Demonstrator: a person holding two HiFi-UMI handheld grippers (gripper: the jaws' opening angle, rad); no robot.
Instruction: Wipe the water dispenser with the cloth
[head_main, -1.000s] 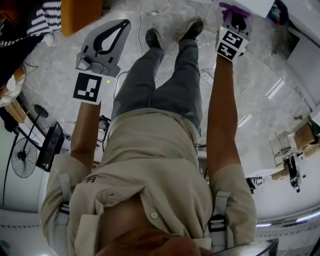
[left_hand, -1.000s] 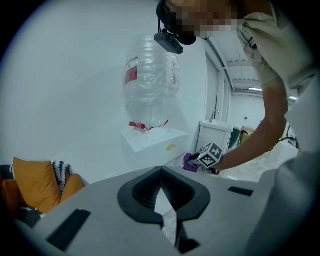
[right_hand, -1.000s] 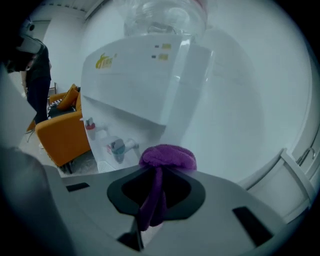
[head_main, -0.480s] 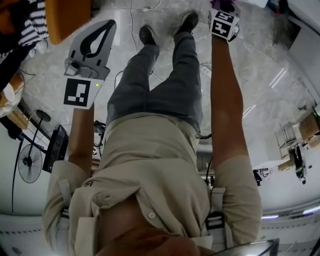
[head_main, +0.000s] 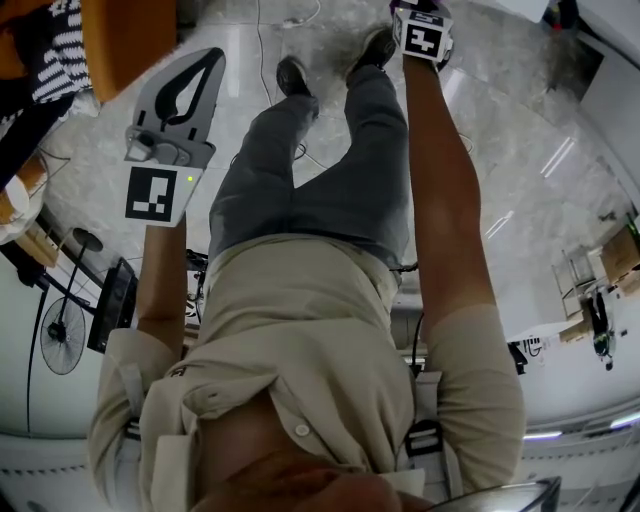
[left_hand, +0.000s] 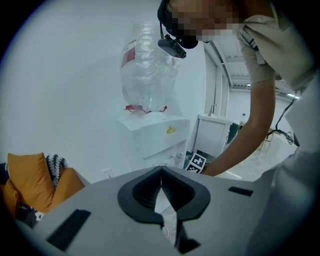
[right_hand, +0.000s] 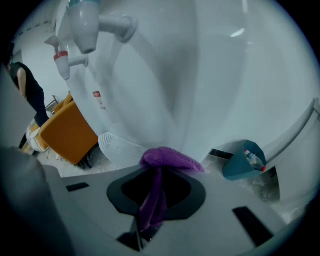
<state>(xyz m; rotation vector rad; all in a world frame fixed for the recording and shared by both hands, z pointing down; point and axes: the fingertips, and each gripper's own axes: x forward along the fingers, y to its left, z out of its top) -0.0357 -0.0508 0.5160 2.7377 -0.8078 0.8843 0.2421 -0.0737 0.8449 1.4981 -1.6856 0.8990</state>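
Observation:
The white water dispenser (left_hand: 152, 137) stands against the wall with a clear bottle (left_hand: 147, 70) on top. In the right gripper view its front panel (right_hand: 210, 75) fills the frame, with two taps (right_hand: 85, 25) at the upper left. My right gripper (right_hand: 159, 167) is shut on a purple cloth (right_hand: 167, 159), whose bunched top lies against the panel beside the drip tray (right_hand: 117, 147). In the head view only this gripper's marker cube (head_main: 422, 32) shows. My left gripper (left_hand: 161, 172) is shut on nothing and held back from the dispenser, pointing at it (head_main: 208, 62).
An orange chair (right_hand: 65, 130) with a striped cushion (left_hand: 56, 164) stands left of the dispenser. A teal bin (right_hand: 245, 160) holding a small bottle sits on the floor to its right. Cables (head_main: 290, 20) lie on the floor by my feet.
My right gripper has moved forward, toward the top of the head view, with the cloth. The left gripper has drifted slightly left and stays shut.

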